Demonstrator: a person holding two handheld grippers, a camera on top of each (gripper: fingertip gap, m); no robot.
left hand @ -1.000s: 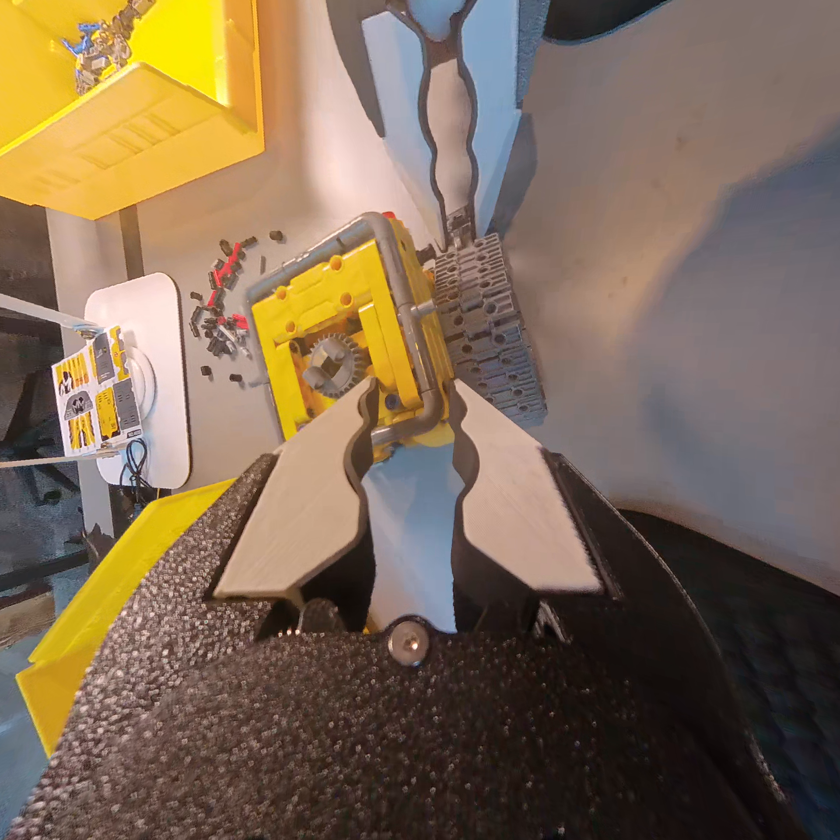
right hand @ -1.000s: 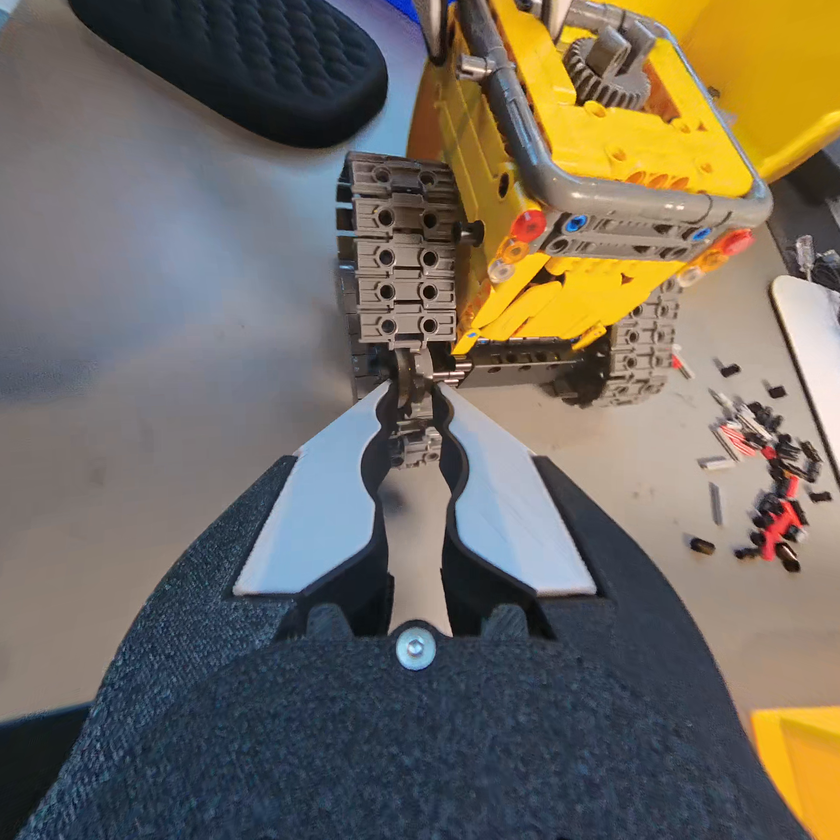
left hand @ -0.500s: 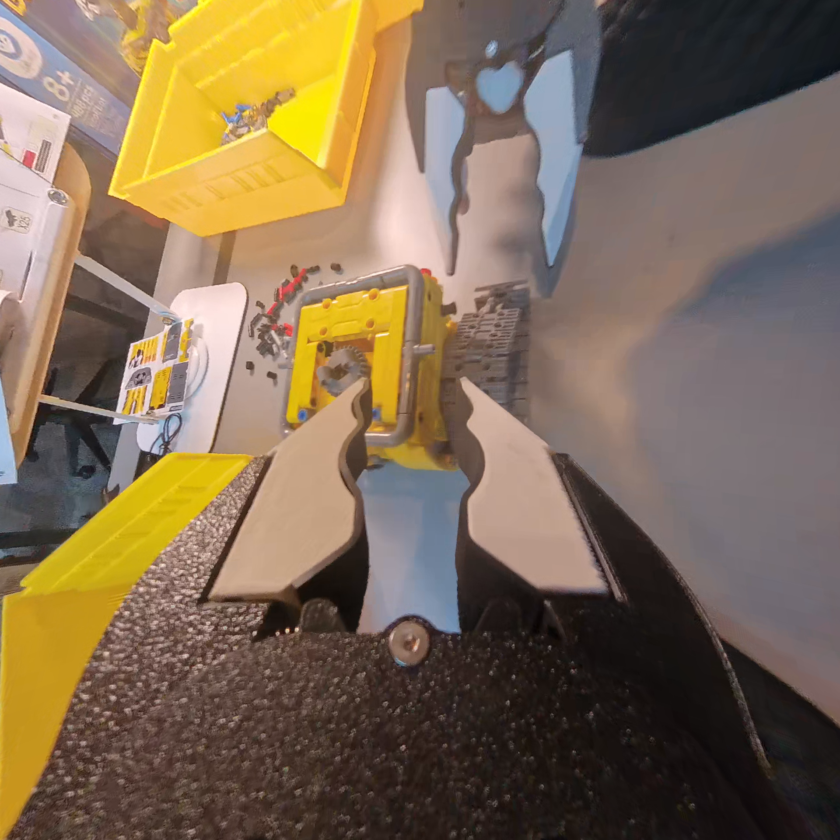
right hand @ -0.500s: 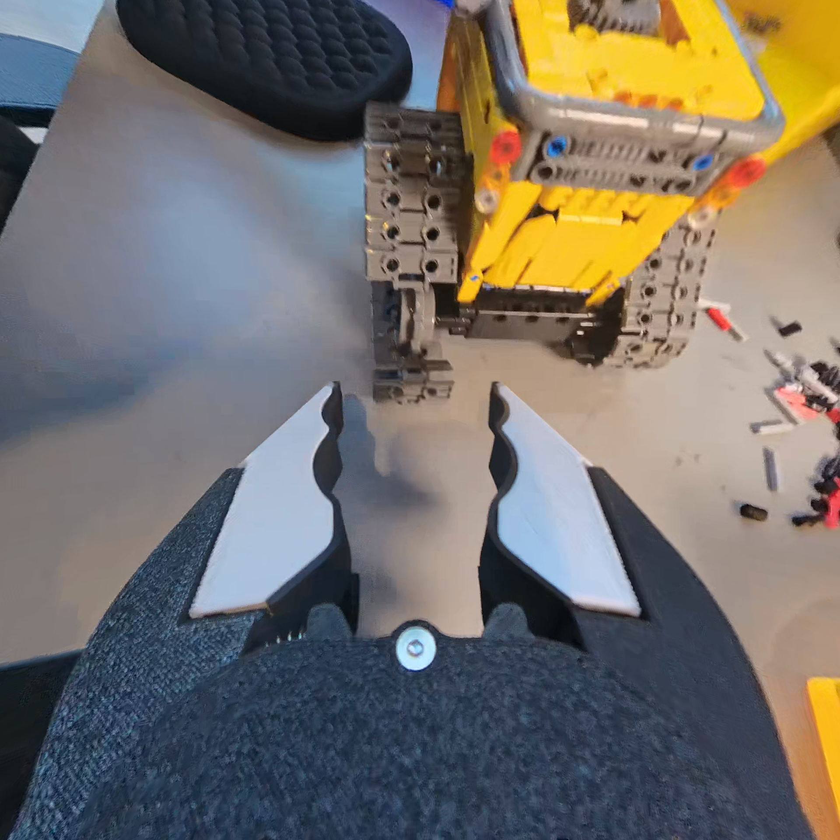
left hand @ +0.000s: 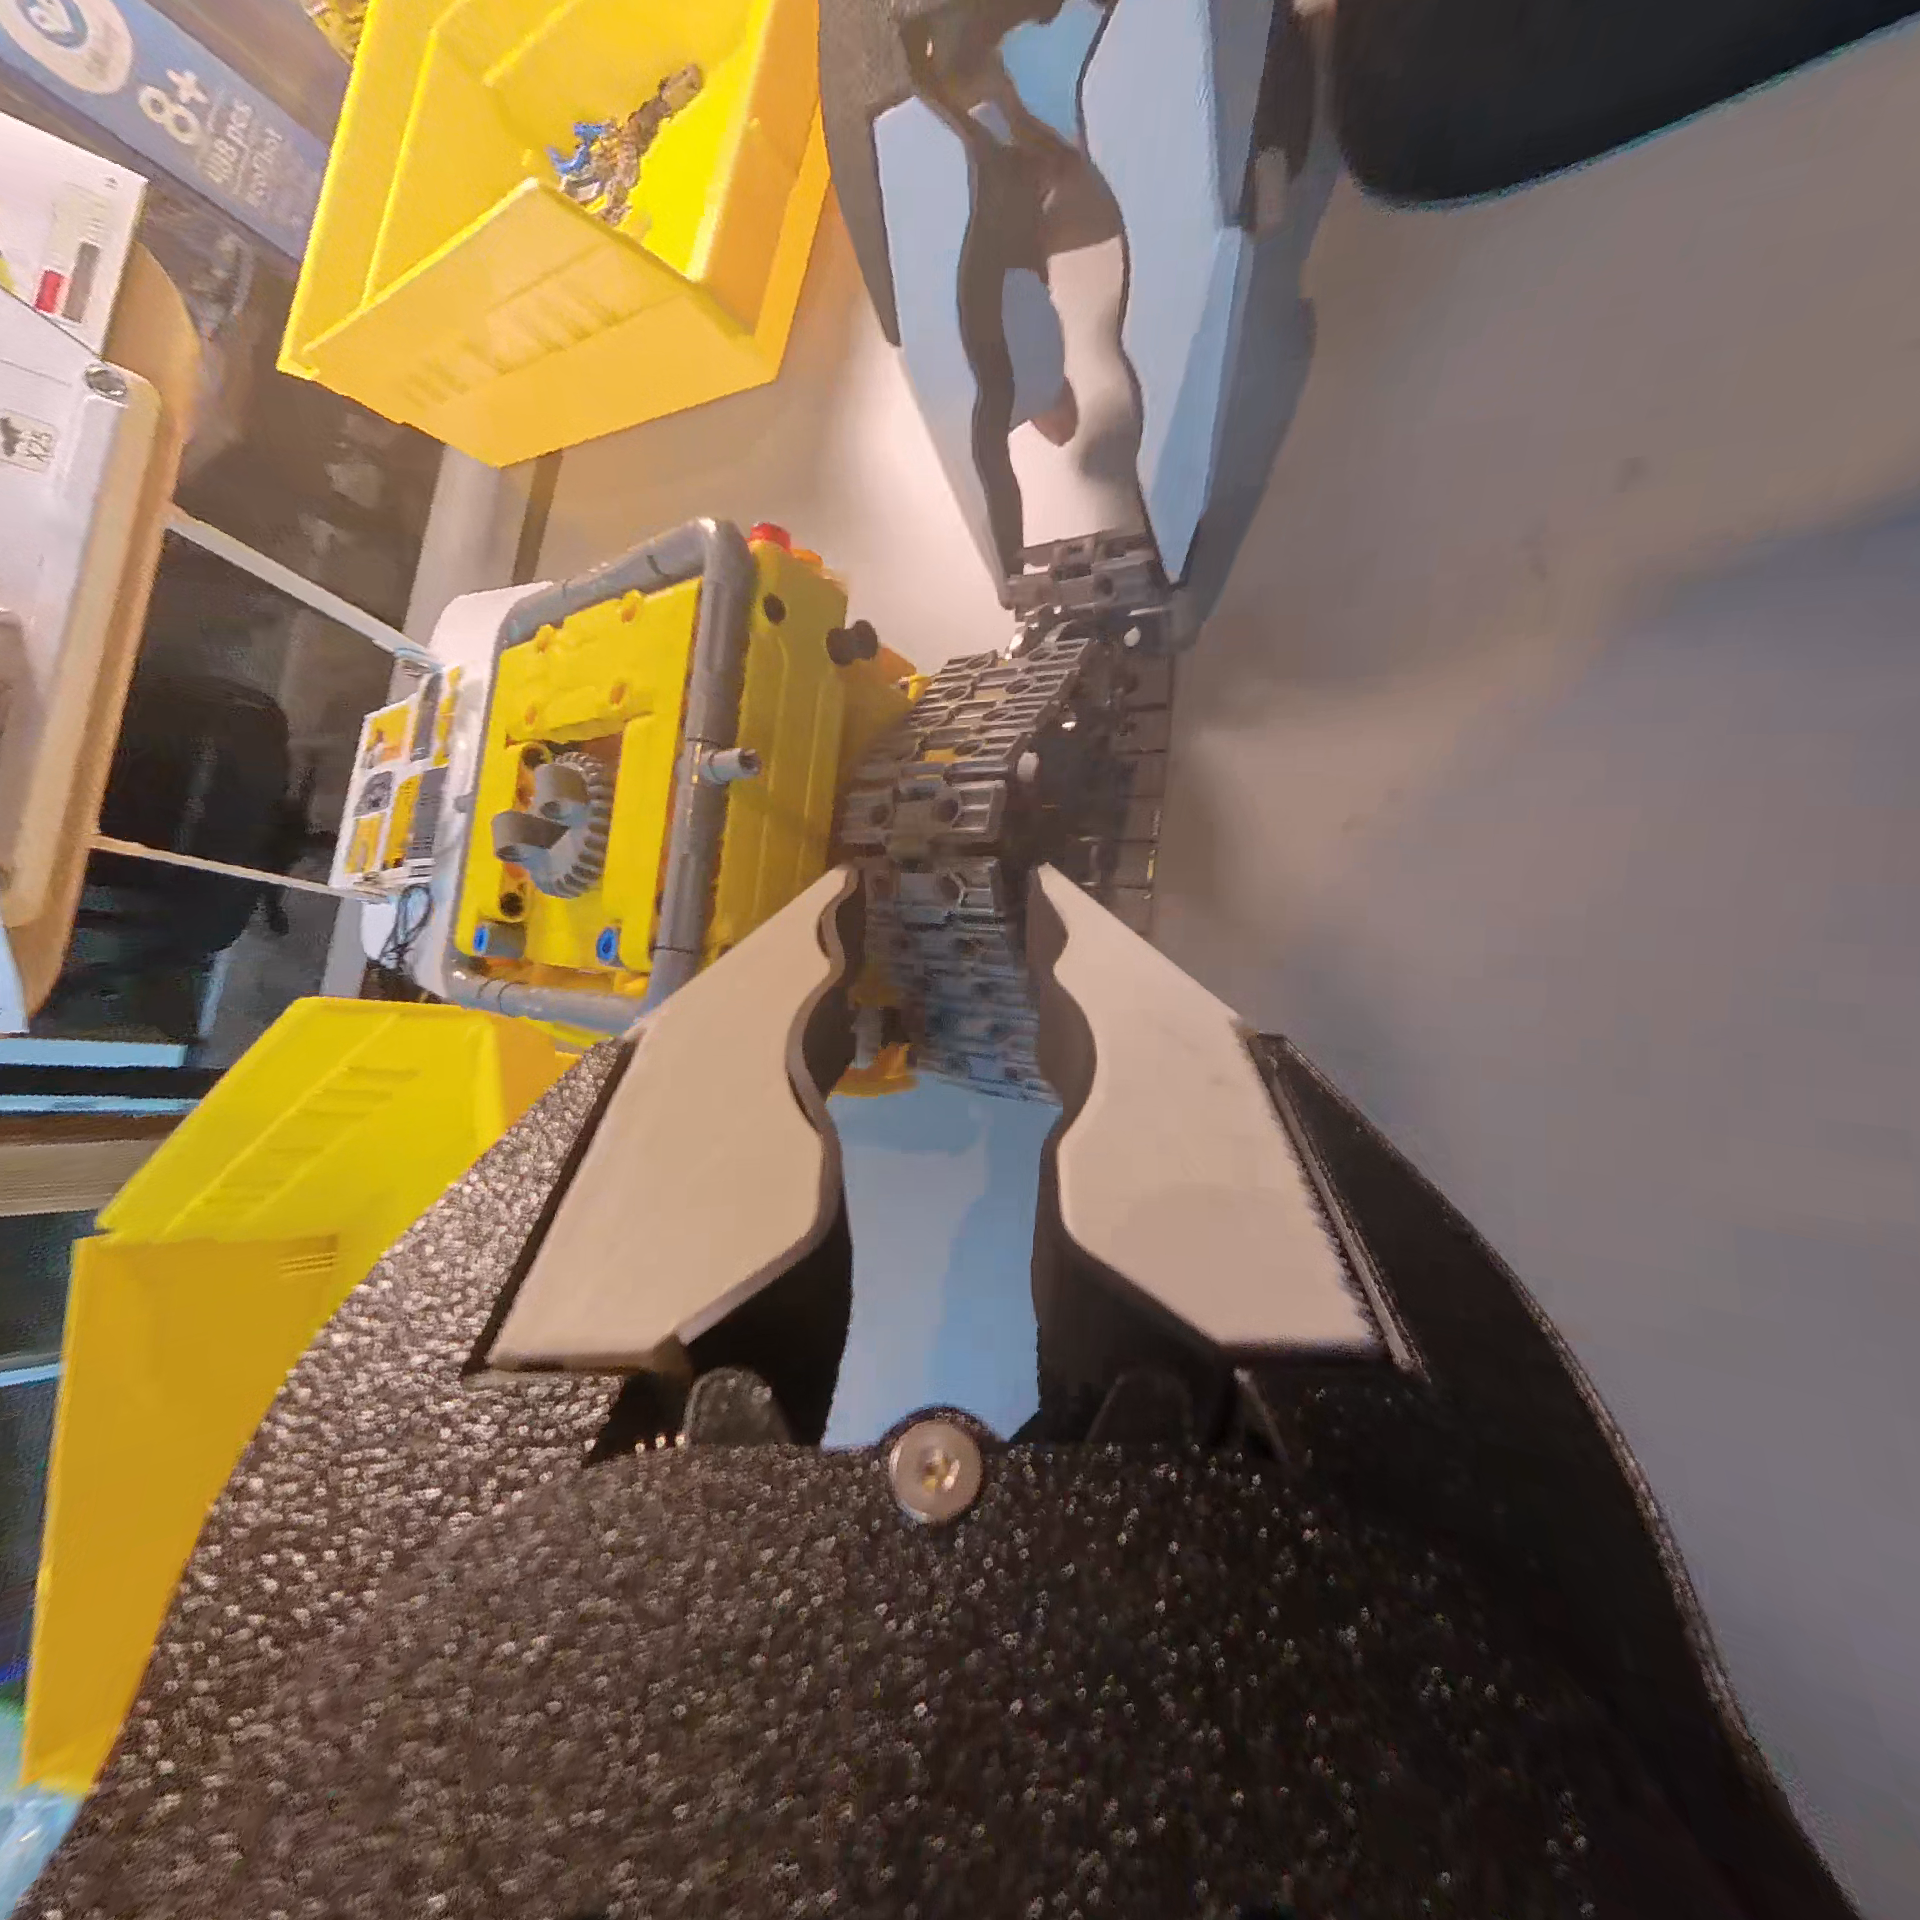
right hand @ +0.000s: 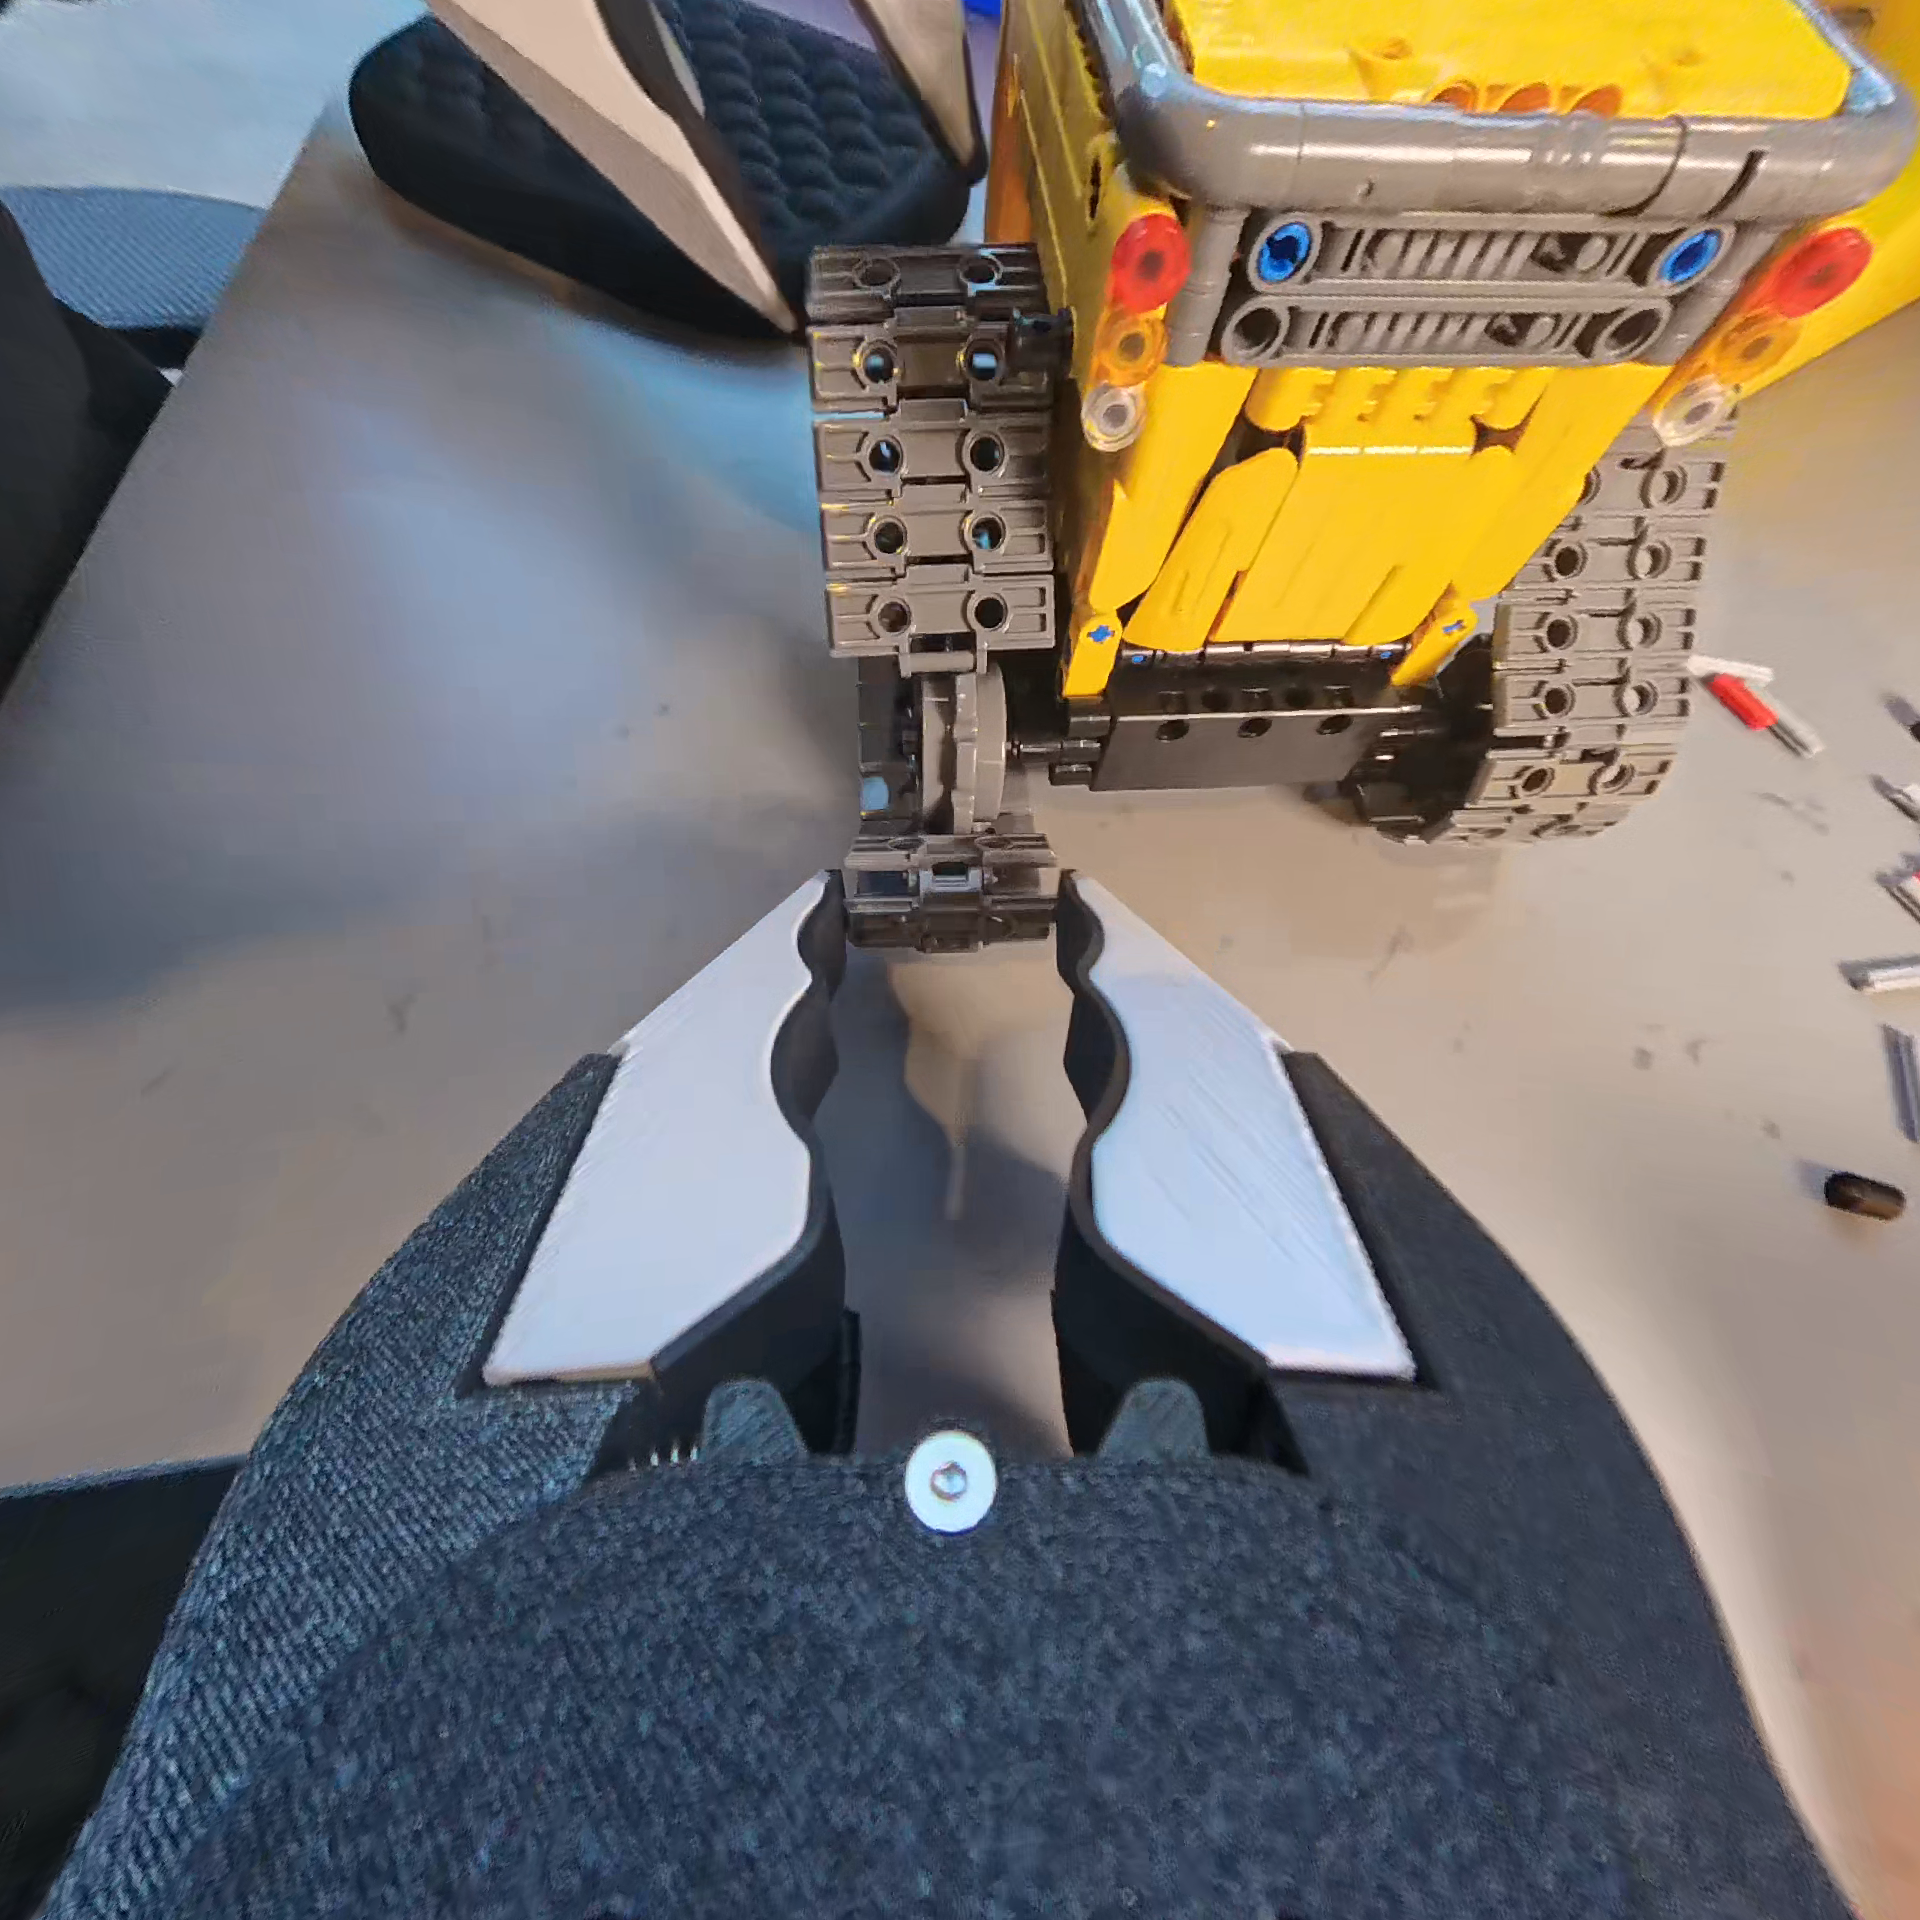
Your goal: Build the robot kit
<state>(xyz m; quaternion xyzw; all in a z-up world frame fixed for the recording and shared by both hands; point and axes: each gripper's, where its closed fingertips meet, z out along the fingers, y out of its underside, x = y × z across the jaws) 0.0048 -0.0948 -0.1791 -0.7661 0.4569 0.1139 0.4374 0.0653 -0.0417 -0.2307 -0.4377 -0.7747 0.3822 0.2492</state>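
Note:
A yellow brick-built vehicle (right hand: 1351, 499) with a grey tube frame stands on the grey table; it also shows in the left wrist view (left hand: 603, 665). Its near grey track (right hand: 935, 457) hangs open, with a loose end link (right hand: 951, 904) on the table below a grey wheel (right hand: 961, 748). My right gripper (right hand: 951, 894) is shut on that end link, which also shows in the left wrist view (left hand: 1091, 592). My left gripper (left hand: 940, 888) is closed around the other end of the same track (left hand: 956, 727). Its fingers (right hand: 665, 145) come in from the top of the right wrist view.
Two yellow bins (left hand: 540, 260) (left hand: 260, 1195) stand beside the vehicle. Small loose parts (right hand: 1860, 1195) lie on the table to its right. A black padded rest (right hand: 582, 177) is behind the track. A picture sheet (left hand: 400, 790) and boxes (left hand: 62, 312) sit beyond the table edge. The tips of one gripper are about 10 cm away from the tips of the other.
My right gripper opened, backed off, then came in again and closed on the track's end link. My left gripper left the grey frame tube and moved over onto the track.

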